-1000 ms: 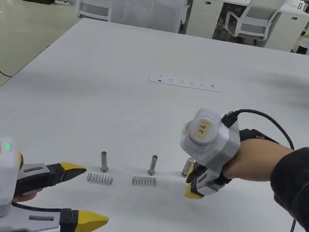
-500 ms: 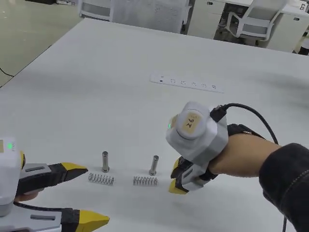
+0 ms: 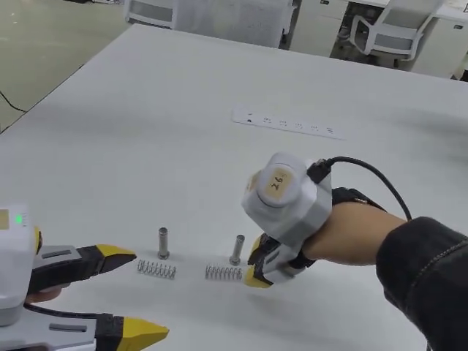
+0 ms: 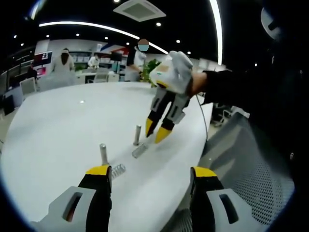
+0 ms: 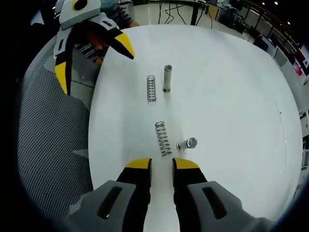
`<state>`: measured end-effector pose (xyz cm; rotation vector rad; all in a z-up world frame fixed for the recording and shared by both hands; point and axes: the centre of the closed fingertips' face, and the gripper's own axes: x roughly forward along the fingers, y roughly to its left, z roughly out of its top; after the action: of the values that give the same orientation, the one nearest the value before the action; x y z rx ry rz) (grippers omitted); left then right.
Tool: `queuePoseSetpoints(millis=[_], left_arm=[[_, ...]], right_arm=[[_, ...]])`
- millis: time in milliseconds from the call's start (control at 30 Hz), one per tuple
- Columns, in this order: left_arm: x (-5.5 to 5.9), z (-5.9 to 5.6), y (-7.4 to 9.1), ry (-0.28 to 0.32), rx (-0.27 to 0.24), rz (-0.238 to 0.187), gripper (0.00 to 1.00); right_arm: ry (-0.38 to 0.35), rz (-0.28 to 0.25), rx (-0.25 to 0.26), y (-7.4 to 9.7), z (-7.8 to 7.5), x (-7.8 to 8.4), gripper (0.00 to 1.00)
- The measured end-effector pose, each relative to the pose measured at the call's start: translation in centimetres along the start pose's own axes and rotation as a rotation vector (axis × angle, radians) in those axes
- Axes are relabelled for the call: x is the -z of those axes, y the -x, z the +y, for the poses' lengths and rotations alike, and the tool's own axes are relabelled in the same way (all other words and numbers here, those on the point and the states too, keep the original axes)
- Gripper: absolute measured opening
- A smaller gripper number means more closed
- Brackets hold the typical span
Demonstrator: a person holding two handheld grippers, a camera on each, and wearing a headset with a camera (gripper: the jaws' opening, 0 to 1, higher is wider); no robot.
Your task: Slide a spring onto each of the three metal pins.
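Smooth white tabletop (image 3: 183, 146): R tool (image 5: 162, 166) slightly apart near coiled spring (image 5: 162, 137), L tool (image 4: 152, 171) wide.

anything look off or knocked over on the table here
Nothing stands out. The left pin and the right pin stand upright on the table; the left spring and the right spring lie flat in front of them, coils intact. The right gripper is beside the right spring, jaws slightly apart, empty.

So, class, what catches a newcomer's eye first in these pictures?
The right tool, yellow-tipped, hangs low over the white table beside a loose spring. Behind stand the right-hand pin and the left-hand pin, a second spring before it. The left tool gapes open, bottom left.
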<state>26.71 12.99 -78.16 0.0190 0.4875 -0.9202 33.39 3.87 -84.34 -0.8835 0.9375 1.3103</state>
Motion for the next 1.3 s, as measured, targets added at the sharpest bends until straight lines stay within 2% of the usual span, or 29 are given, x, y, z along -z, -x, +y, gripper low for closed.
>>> queuePoseSetpoints(millis=[533, 1033, 1300], left_arm=[[0.2, 0.1, -0.1, 0.007, 0.0, 0.008, 0.61], [0.3, 0.1, -0.1, 0.009, 0.001, 0.011, 0.61], [0.2, 0.0, 0.0, 0.01, 0.003, 0.006, 0.6]], right_arm=[[-0.008, -0.015, -0.012, -1.5, -0.4, -0.4, 0.14], [0.013, 0.012, -0.034, -2.6, 0.1, -0.3, 0.12], [0.06, 0.042, -0.028, -2.8, 0.4, -0.1, 0.1]])
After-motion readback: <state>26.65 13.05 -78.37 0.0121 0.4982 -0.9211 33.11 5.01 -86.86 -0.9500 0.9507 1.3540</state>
